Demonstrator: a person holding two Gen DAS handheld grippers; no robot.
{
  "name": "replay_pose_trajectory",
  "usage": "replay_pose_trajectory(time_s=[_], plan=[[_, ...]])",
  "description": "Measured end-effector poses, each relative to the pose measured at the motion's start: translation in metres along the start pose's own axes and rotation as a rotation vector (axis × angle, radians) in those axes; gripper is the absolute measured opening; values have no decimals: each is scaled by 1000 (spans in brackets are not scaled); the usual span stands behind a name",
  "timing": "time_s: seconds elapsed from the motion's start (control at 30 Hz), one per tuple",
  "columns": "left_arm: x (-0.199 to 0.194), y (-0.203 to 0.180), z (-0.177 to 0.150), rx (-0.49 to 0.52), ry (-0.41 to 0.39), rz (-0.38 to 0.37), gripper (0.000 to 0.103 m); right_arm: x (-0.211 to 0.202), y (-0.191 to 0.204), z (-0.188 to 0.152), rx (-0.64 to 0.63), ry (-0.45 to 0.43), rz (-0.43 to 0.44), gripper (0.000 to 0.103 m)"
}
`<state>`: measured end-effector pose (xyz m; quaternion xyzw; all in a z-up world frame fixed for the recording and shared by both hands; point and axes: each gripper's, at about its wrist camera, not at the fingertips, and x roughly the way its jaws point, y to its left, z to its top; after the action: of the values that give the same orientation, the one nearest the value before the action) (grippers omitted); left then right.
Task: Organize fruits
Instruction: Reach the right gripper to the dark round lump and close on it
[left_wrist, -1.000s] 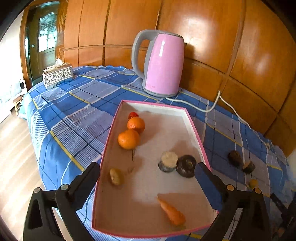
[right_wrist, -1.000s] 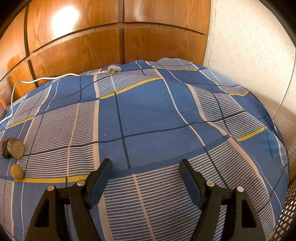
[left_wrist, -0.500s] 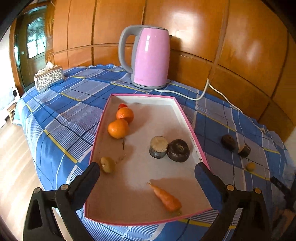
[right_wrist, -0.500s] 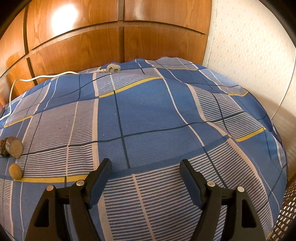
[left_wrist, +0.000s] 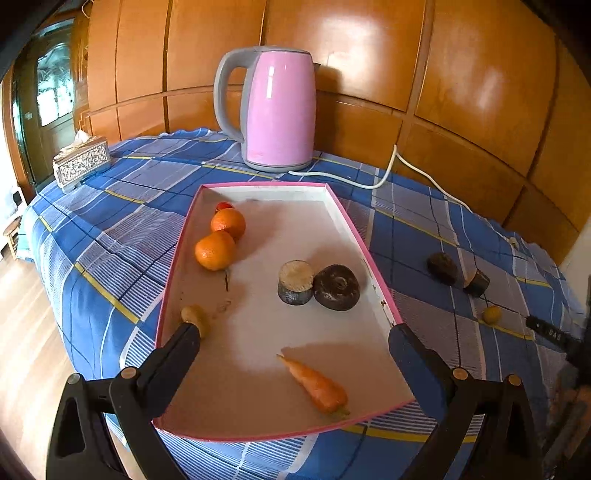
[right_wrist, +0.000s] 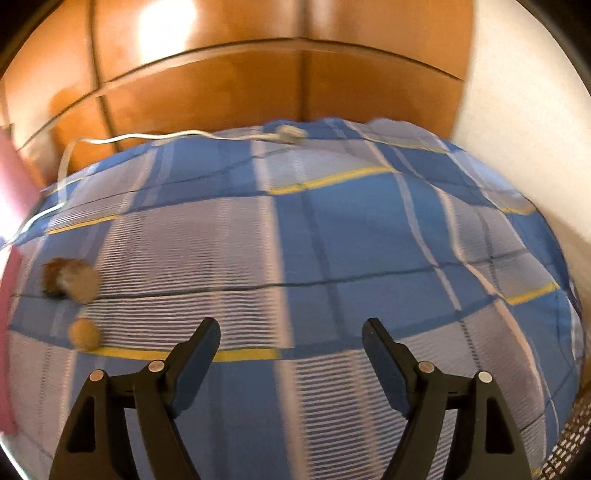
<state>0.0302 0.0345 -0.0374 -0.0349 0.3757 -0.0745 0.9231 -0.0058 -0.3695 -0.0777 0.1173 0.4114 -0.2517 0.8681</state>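
A pink-rimmed tray (left_wrist: 360, 240) lies on the blue checked cloth. In it are two oranges (left_wrist: 215, 249), a small red fruit (left_wrist: 223, 205), a small yellow-brown fruit (left_wrist: 194, 314), a carrot (left_wrist: 317, 386) and two dark round pieces (left_wrist: 319, 286). My left gripper (left_wrist: 291, 341) is open and empty above the tray's near end. On the cloth to the right lie two dark pieces (left_wrist: 443, 267) and a small yellow fruit (left_wrist: 492, 314). In the blurred right wrist view the dark pieces (right_wrist: 68, 280) and the yellow fruit (right_wrist: 84, 333) lie left of my open, empty right gripper (right_wrist: 291, 332).
A pink kettle (left_wrist: 275, 107) stands behind the tray, its white cord (left_wrist: 384, 173) trailing right to a plug (right_wrist: 290, 134). A tissue box (left_wrist: 81, 162) sits far left. Wooden panels back the table. The table edge drops off on the left and near side.
The left gripper has drawn back a little, so the tray sits farther ahead. The right gripper has swung left, bringing the dark pieces and yellow fruit closer to centre; its view is motion-blurred.
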Motion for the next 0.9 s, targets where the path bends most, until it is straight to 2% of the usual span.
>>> replay_pose_trajectory(time_s=[0.17, 0.53, 0.73, 0.9], plan=[[0, -1, -1, 6, 2, -10, 103, -11, 31, 6, -50, -15, 91, 80], [-4, -7, -3, 29, -1, -43, 103, -29, 82, 10, -149, -30, 230, 79], [-5, -6, -3, 25, -5, -40, 103, -31, 111, 14, -237, -37, 269, 74], [-8, -2, -3, 16, -11, -36, 103, -24, 128, 23, -260, -24, 280, 72]])
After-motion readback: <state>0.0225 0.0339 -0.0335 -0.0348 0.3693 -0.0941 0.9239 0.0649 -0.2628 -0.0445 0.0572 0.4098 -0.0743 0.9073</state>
